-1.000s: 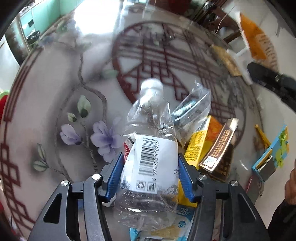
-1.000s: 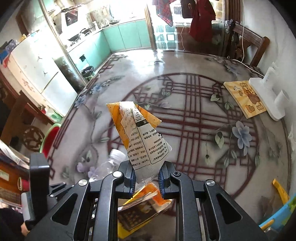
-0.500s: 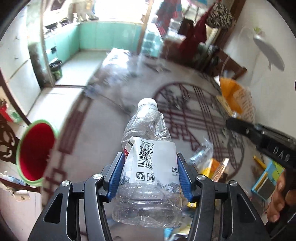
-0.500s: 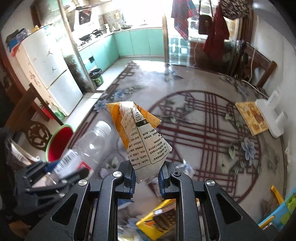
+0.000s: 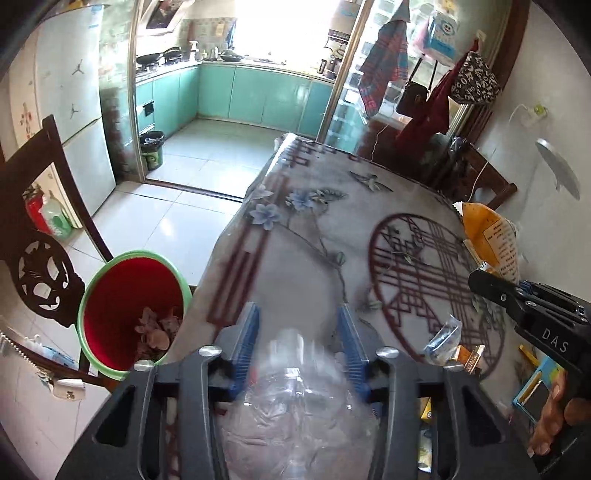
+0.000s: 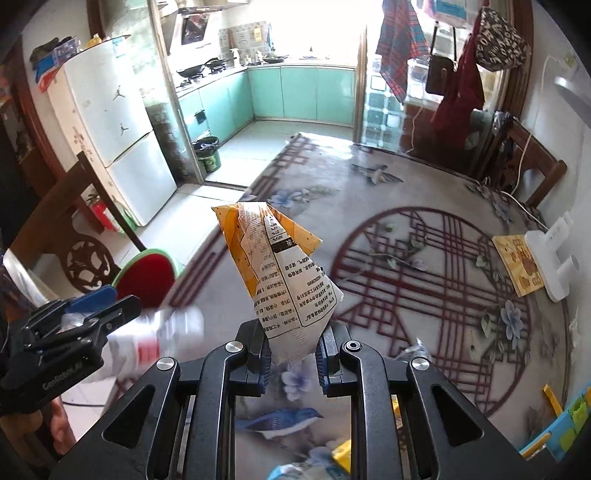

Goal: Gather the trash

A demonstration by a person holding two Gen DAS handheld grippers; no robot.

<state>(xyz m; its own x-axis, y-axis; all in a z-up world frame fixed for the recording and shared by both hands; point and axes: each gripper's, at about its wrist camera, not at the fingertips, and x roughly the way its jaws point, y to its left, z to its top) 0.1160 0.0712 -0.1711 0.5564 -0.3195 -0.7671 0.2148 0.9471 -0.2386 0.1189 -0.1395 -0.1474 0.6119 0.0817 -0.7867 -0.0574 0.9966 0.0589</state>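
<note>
Bottle (image 5: pixel 299 406) blurred, low btwn spread L claw (image 5: pixel 297 332) fingers.

floor: pale tiles (image 5: pixel 173 218) | kitchen: teal cabinets (image 5: pixel 258 94), bright window (image 6: pixel 314 26) above counter | white fridge (image 6: pixel 118 129) at left wall | dark carved chair (image 5: pixel 44 266) | table: floral tablecloth (image 5: pixel 314 229) | clothes hanging at doorway (image 6: pixel 400 48)

A crushed clear plastic bottle (image 5: pixel 299 398), motion-blurred, is seen between spread blue pads, an orange-and-white printed snack wrapper (image 6: pixel 284 277) is held upright, and a red, green-rimmed bin (image 5: pixel 129 314) stands beside the table edge.
</note>
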